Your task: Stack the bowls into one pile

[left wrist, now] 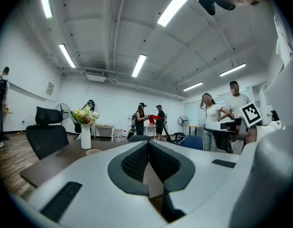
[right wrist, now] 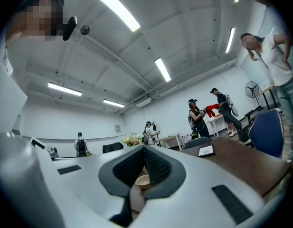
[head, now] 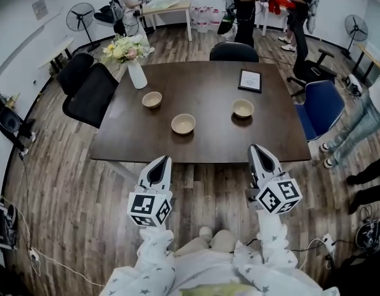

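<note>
The jaws of the left gripper (left wrist: 148, 143) are seen pressed together with nothing between them, and those of the right gripper (right wrist: 144, 147) are likewise closed and empty. Both are held level over the wooden floor, just short of the desk (head: 202, 147). On the desk three bowls are set well apart, unstacked — the left bowl (head: 152, 99), the middle bowl (head: 183, 123), the right bowl (head: 243, 108) — with a vase of flowers (head: 136, 73) at its far left corner.
</note>
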Available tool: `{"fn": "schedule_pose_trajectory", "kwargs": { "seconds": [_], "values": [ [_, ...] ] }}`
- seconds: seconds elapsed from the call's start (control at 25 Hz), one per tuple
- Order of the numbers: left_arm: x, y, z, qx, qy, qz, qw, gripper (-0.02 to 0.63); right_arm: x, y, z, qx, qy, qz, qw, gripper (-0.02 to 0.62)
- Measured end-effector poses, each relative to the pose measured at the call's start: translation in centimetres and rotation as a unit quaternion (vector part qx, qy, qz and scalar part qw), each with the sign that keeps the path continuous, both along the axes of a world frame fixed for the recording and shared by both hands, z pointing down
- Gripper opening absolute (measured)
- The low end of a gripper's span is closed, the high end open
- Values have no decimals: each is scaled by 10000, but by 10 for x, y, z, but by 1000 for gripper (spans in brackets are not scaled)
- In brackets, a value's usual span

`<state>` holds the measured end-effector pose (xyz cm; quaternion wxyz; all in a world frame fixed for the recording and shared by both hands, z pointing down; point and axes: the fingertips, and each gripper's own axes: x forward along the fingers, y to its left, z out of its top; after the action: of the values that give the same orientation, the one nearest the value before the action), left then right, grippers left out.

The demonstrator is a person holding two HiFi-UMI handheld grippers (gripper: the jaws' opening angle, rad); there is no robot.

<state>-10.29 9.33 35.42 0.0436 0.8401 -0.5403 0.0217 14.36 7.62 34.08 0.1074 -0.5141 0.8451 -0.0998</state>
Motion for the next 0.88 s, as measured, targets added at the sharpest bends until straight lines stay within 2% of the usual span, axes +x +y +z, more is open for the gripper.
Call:
{"fn": "schedule_pose_trajectory", "kwargs": {
  "seconds": [0.2, 0.4, 0.72, 0.88],
  "values": [
    [14, -21, 13, -166, 94, 258, 9995, 25, 15, -18, 13, -252, 45, 285, 9993, 21],
    [17, -44, 29, -356, 256, 313, 9985, 25, 7, -37, 18, -149, 137, 50, 9998, 21],
    [20, -112, 24, -265, 254, 230, 9991, 25, 17, -113, 25, -250, 4, 110, 9996, 21],
    [34, -157, 13, -161, 227, 306, 9991, 25, 39, -159, 25, -312, -153, 254, 9991, 21]
  ]
}}
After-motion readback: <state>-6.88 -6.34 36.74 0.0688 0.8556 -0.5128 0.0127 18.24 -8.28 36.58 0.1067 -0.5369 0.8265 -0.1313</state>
